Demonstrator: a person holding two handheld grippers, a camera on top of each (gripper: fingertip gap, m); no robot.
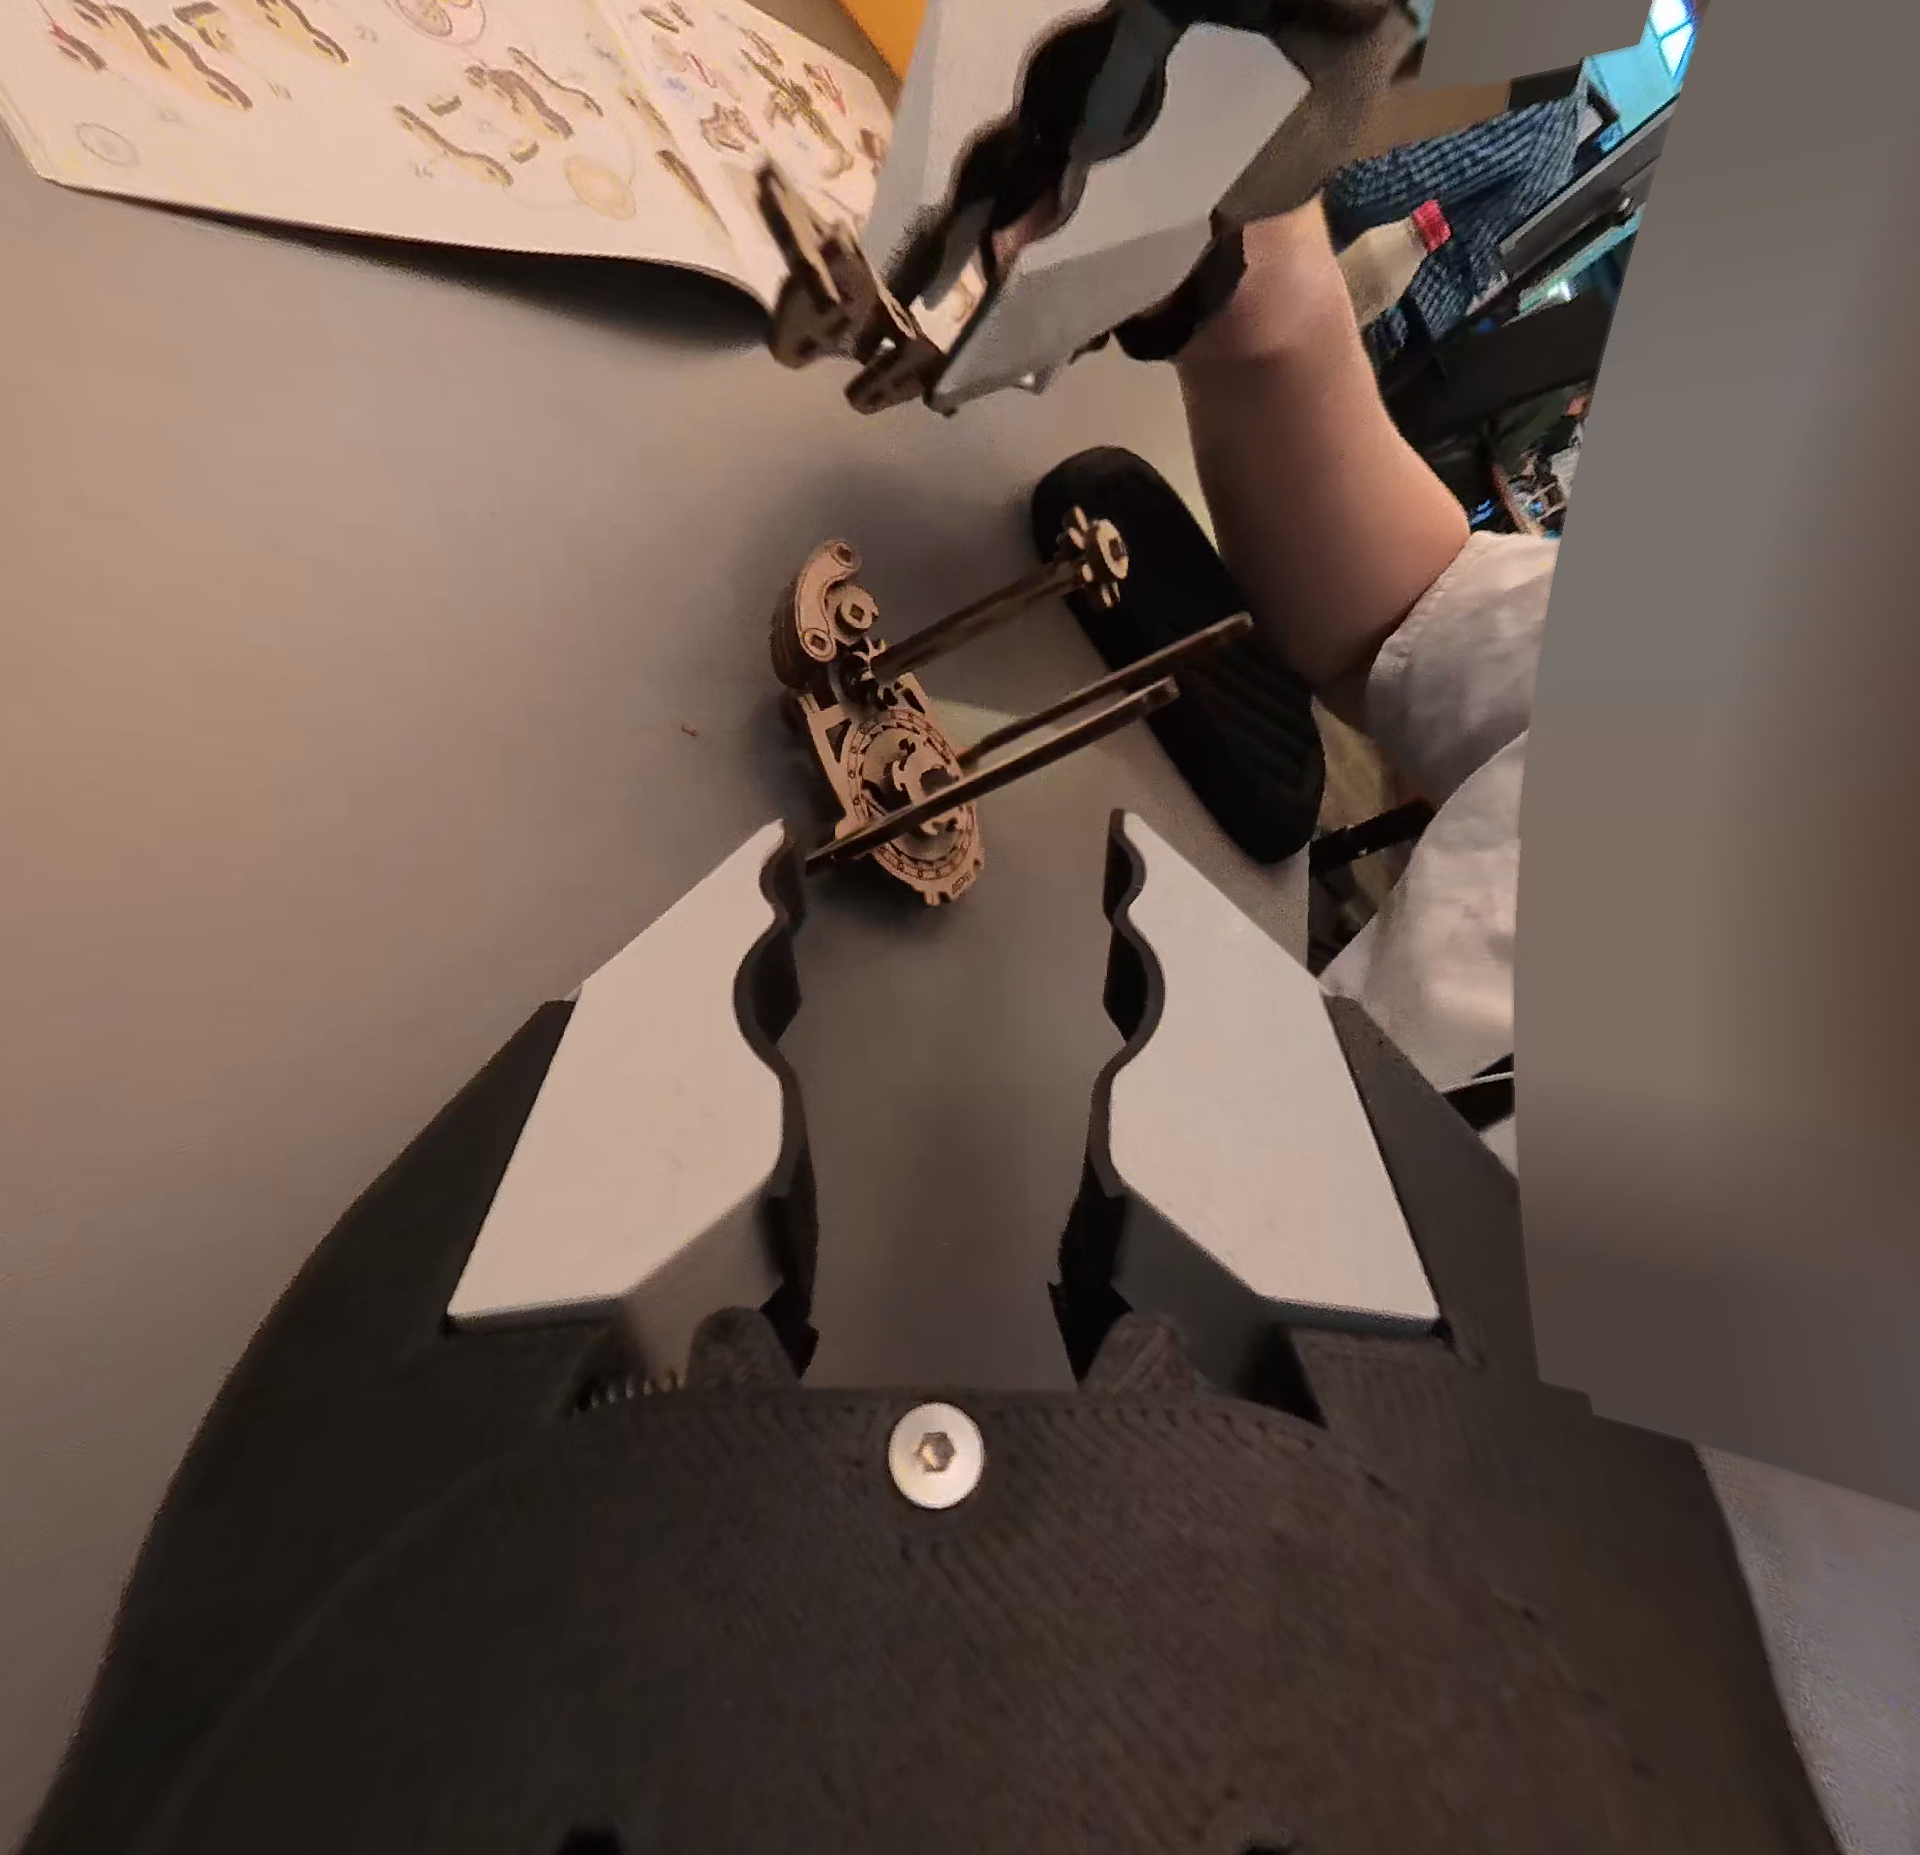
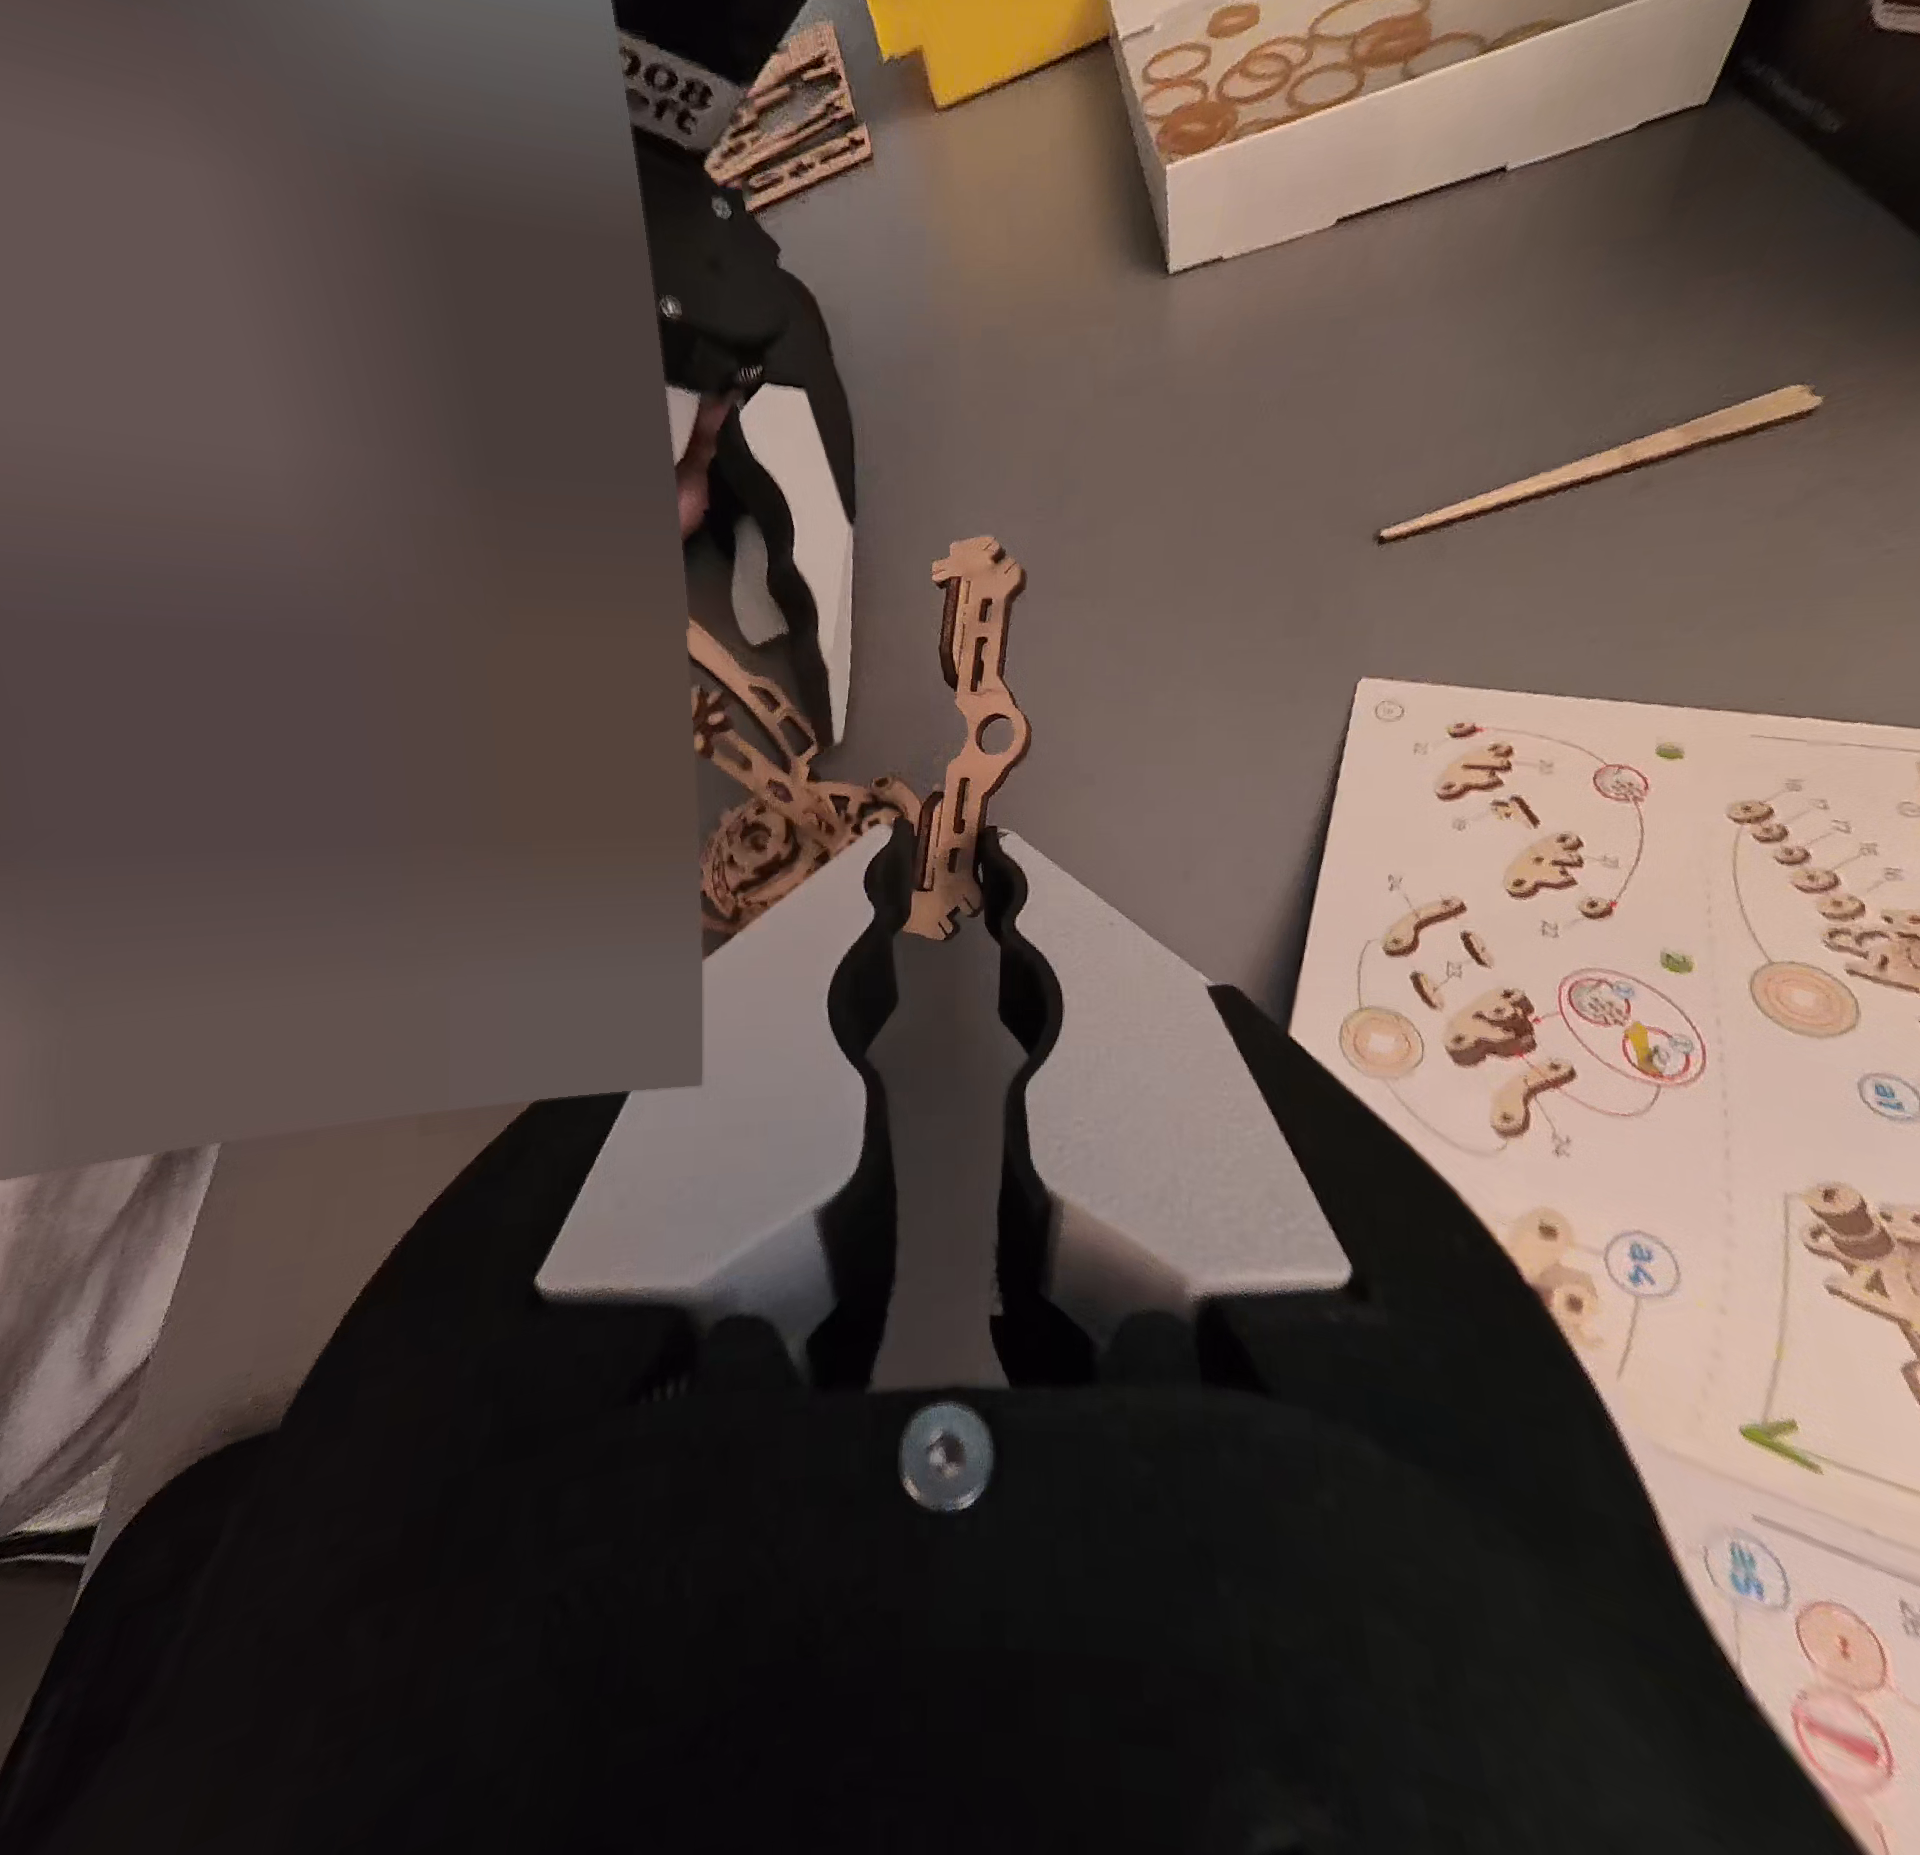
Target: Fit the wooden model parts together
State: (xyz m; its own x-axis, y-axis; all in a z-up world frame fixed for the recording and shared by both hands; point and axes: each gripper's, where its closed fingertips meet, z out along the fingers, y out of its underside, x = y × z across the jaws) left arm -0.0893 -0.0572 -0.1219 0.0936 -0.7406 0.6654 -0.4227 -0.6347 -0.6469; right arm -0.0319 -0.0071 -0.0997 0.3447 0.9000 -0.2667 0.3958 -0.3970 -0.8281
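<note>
A partly built wooden model [image 1: 883, 756] with gear plates and long thin rods lies on the grey table, just past my left gripper [image 1: 951, 839]. The left gripper is open and empty; one rod end sits by its left fingertip. A black rubber wheel [image 1: 1184, 642] sits on one axle behind the model. My right gripper [image 2: 940, 870] is shut on a flat slotted wooden strip [image 2: 977, 704] that stands upright from its tips. In the left wrist view the right gripper [image 1: 935, 351] holds the strip [image 1: 821, 288] above and beyond the model. The model's edge [image 2: 769, 818] shows left of the strip.
An open instruction booklet [image 2: 1621, 1026] lies at the right, also in the left wrist view [image 1: 416, 91]. A white box of wooden rings [image 2: 1392, 80], a yellow box [image 2: 977, 8], a sheet of wooden parts [image 2: 800, 112] and a wooden stick [image 2: 1600, 465] lie beyond. A person's forearm [image 1: 1309, 455] is nearby. Left tips to right tips: about 9 centimetres.
</note>
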